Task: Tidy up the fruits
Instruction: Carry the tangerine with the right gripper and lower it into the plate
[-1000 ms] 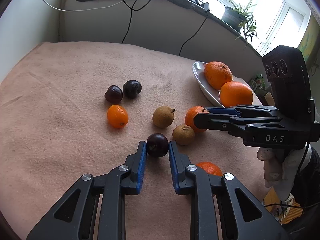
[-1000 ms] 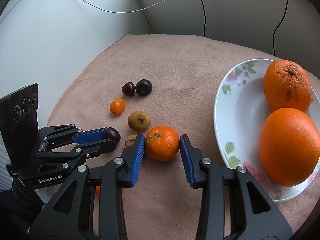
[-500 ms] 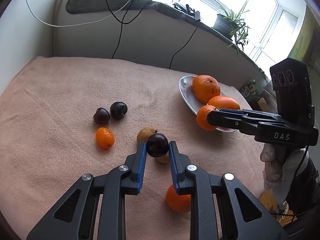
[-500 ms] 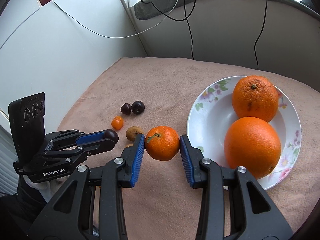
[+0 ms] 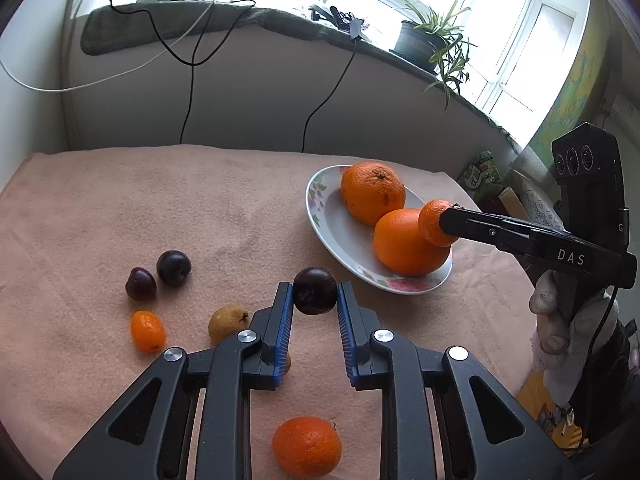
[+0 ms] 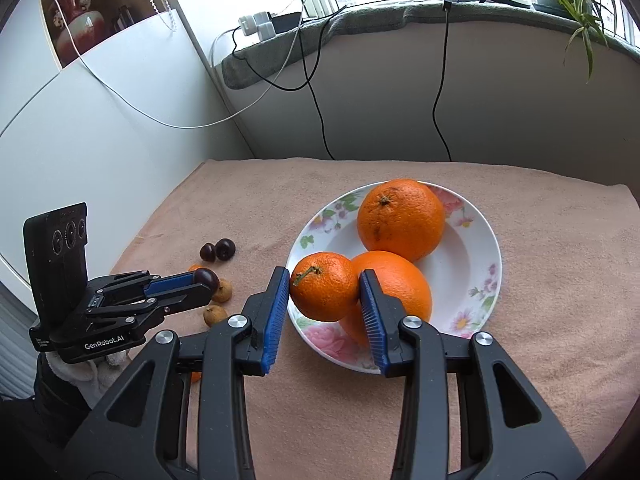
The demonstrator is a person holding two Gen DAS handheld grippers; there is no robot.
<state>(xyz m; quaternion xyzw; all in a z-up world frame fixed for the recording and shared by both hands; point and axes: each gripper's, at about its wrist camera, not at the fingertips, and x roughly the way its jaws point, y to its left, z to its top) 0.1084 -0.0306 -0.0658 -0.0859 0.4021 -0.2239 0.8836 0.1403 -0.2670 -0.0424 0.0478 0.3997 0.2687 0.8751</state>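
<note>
Fruits part sorted: two oranges (image 6: 400, 220) on plate (image 6: 486, 256). Right gripper (image 6: 324, 292) clamped on mandarin (image 6: 325, 286), held above plate's near rim — presumably for release there. Left gripper (image 5: 315, 296) closed around plum (image 5: 315, 290), lifted clear of cloth (image 5: 160, 200), likely bound for plums (image 5: 158, 276).

Bright windows (image 5: 400, 4), grey sill (image 5: 240, 20) with potted plant (image 5: 424, 44), dangling cables (image 6: 440, 92), white wall (image 6: 100, 120), pink tablecloth (image 5: 160, 208)

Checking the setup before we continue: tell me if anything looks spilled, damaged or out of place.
Nothing stands out. The round orange mandarin and the dark purple plum sit squarely in the tongs, and two large oranges rest on the flowered white plate.
</note>
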